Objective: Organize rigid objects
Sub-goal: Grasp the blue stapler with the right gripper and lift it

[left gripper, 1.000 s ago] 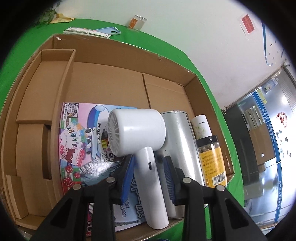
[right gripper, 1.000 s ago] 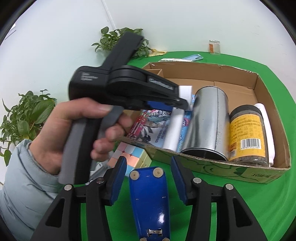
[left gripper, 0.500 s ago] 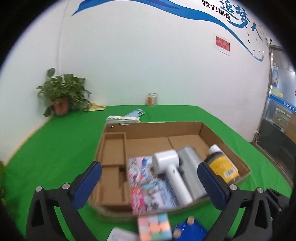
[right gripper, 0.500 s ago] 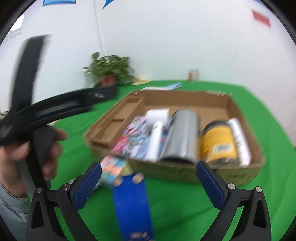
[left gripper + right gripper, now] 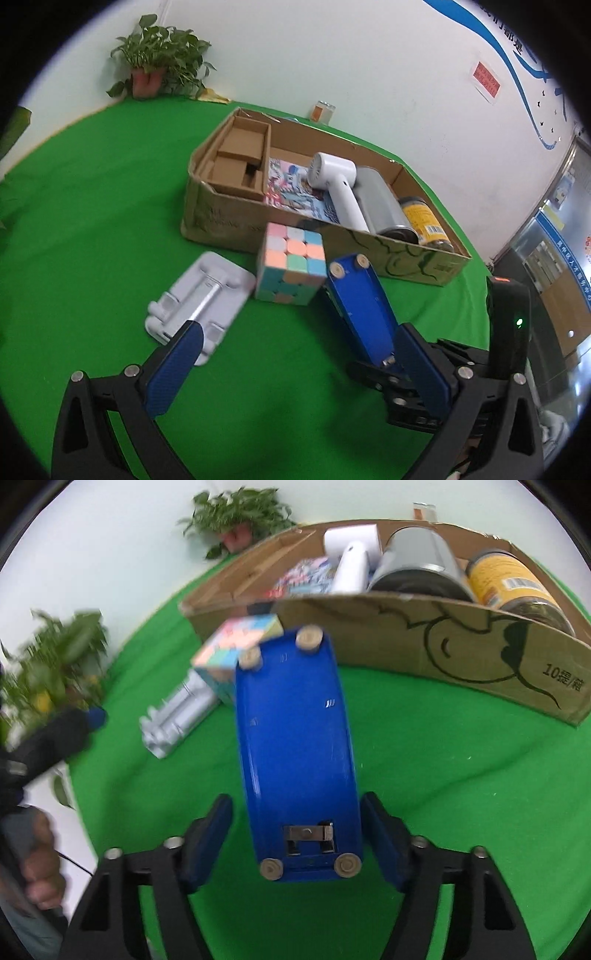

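A cardboard box (image 5: 236,221) on the green table holds a white hair dryer (image 5: 340,192), a silver can (image 5: 384,206), a yellow-labelled jar (image 5: 424,225) and a picture book (image 5: 295,192). In front of it lie a pastel puzzle cube (image 5: 291,266), a white phone stand (image 5: 199,299) and a blue stapler (image 5: 295,746), bottom up. My right gripper (image 5: 295,834) is open, its jaws either side of the stapler's near end. My left gripper (image 5: 303,369) is open and empty, above the table near the stand.
Potted plants (image 5: 159,70) stand at the table's far left corner and left edge (image 5: 55,653). A small glass jar (image 5: 323,110) stands behind the box. The box's left compartments (image 5: 243,155) hold only cardboard inserts.
My left gripper let go of the hair dryer, opened wide and pulled back out of the box. My right gripper opened, then closed in around the stapler's near end.
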Demonstrator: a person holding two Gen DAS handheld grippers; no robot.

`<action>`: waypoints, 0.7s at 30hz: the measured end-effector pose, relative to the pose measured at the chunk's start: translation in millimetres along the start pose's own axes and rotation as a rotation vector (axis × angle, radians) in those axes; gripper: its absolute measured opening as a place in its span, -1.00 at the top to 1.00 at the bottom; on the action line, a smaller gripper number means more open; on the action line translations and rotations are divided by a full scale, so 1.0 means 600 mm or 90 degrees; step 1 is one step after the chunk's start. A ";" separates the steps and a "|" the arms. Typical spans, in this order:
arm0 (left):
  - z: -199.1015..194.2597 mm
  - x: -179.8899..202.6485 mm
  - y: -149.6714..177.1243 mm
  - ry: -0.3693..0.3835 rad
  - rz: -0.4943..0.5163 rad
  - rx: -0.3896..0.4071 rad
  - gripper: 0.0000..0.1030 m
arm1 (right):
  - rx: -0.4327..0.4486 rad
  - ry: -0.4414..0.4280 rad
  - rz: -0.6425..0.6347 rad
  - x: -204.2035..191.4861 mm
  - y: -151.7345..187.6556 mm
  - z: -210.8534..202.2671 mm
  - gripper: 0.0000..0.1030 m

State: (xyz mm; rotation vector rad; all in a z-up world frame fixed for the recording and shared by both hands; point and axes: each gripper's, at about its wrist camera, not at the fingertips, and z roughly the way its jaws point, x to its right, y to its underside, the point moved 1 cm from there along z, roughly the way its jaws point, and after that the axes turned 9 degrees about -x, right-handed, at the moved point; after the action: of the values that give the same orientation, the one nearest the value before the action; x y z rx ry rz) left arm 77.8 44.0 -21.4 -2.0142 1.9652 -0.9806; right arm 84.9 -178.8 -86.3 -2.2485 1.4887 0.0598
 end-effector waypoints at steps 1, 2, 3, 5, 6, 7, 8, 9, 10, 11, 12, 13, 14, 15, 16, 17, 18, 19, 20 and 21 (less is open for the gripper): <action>-0.002 0.002 0.002 0.002 -0.001 -0.002 -0.99 | 0.004 0.018 -0.003 -0.003 0.003 0.002 -0.04; -0.003 0.006 0.005 0.003 0.001 -0.003 -0.99 | 0.009 0.032 -0.002 -0.004 0.007 0.002 0.01; -0.006 0.011 0.007 0.005 0.003 -0.005 -0.99 | 0.012 0.034 0.001 -0.004 0.012 0.000 0.01; -0.003 0.019 0.012 0.012 0.010 -0.010 -0.99 | 0.018 0.060 -0.003 -0.005 0.028 -0.003 0.04; 0.001 0.024 0.014 0.016 0.012 -0.016 -0.99 | 0.019 0.072 -0.006 -0.005 0.039 -0.006 0.06; 0.006 0.030 0.016 0.023 0.013 -0.021 -0.99 | 0.020 0.081 -0.005 -0.002 0.048 -0.013 0.06; 0.011 0.036 0.017 0.031 0.016 -0.028 -0.99 | 0.023 0.091 -0.002 0.004 0.056 -0.020 0.06; 0.019 0.045 0.020 0.041 0.022 -0.039 -0.99 | 0.024 0.105 0.001 0.014 0.071 -0.032 0.06; 0.024 0.051 0.021 0.048 0.026 -0.045 -0.99 | 0.025 0.118 0.003 0.022 0.082 -0.041 0.06; 0.029 0.058 0.023 0.056 0.032 -0.050 -0.99 | 0.026 0.134 0.006 0.030 0.091 -0.050 0.06; 0.034 0.067 0.025 0.064 0.041 -0.056 -0.99 | 0.029 0.160 0.010 0.044 0.107 -0.064 0.06; 0.039 0.075 0.026 0.068 0.049 -0.061 -0.99 | 0.032 0.179 0.012 0.052 0.116 -0.071 0.06; 0.043 0.083 0.028 0.070 0.056 -0.063 -0.99 | 0.037 0.200 0.013 0.064 0.127 -0.079 0.06; 0.048 0.090 0.028 0.072 0.062 -0.067 -0.99 | 0.039 0.214 0.011 0.075 0.127 -0.088 0.06; 0.053 0.097 0.029 0.074 0.068 -0.072 -0.99 | 0.041 0.226 0.006 0.082 0.134 -0.093 0.06; 0.056 0.101 0.029 0.077 0.071 -0.074 -0.99 | 0.041 0.239 0.000 0.087 0.139 -0.097 0.06; 0.059 0.105 0.028 0.079 0.075 -0.077 -0.99 | 0.039 0.264 -0.011 0.091 0.148 -0.103 0.06; 0.061 0.108 0.028 0.078 0.077 -0.077 -0.99 | 0.038 0.281 -0.020 0.091 0.152 -0.104 0.06; 0.062 0.110 0.028 0.076 0.077 -0.077 -0.99 | 0.037 0.302 -0.033 0.088 0.155 -0.104 0.06; 0.063 0.110 0.027 0.073 0.075 -0.077 -0.99 | 0.038 0.333 -0.055 0.078 0.160 -0.102 0.05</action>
State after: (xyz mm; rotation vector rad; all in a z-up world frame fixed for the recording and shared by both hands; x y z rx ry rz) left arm 79.7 -32.1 -37.3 -1.9136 2.2257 -0.9927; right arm 7.6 -273.8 -76.1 -2.3866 1.6042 -0.6338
